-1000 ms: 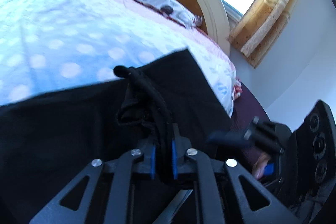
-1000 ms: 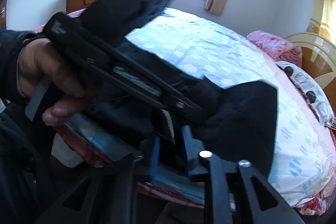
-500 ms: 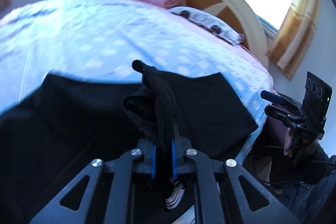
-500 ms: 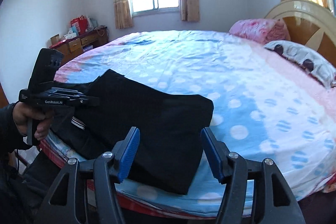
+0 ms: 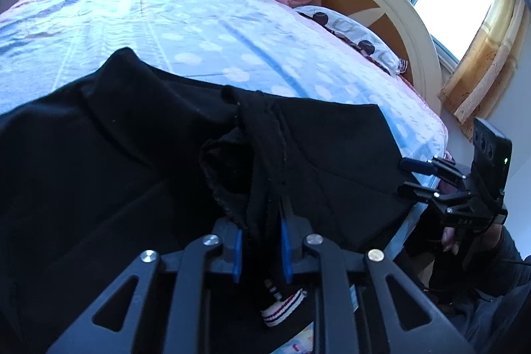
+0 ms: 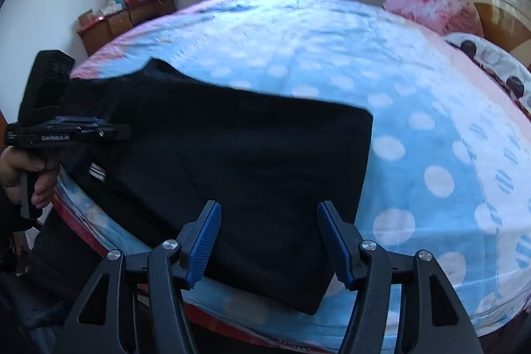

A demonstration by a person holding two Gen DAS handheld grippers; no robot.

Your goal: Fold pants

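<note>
Although the bed point(image 6: 332, 62) with its blue dotted sheet takes up most of the room, the black pants point(image 6: 252, 175) occupy only its near edge, lying in a broad doubled slab with one squared corner toward the middle of the mattress and the near side running right along the mattress edge, a little of it seeming to hang over. As I judge it, the first big fold is done and laid down; what is left is to let go, smooth it and fold it smaller. The left gripper point(image 5: 260, 241) sits at the near edge with a bunched ridge of black cloth and a striped band between its blue pads; its jaws have just been opening, and a small gap now shows on each side of the cloth, so I take the grip as loosened rather than pinching. The right gripper point(image 6: 268, 241) hovers over the pants' near right corner with its jaws spread wide and nothing between them. Open room is generous: the sheet beyond the pants is bare all the way to the pink folded blanket point(image 6: 431, 12) and the spotted pillow point(image 6: 491, 62) by the headboard. The tight spot is the near edge, where the cloth could slide off.
</note>
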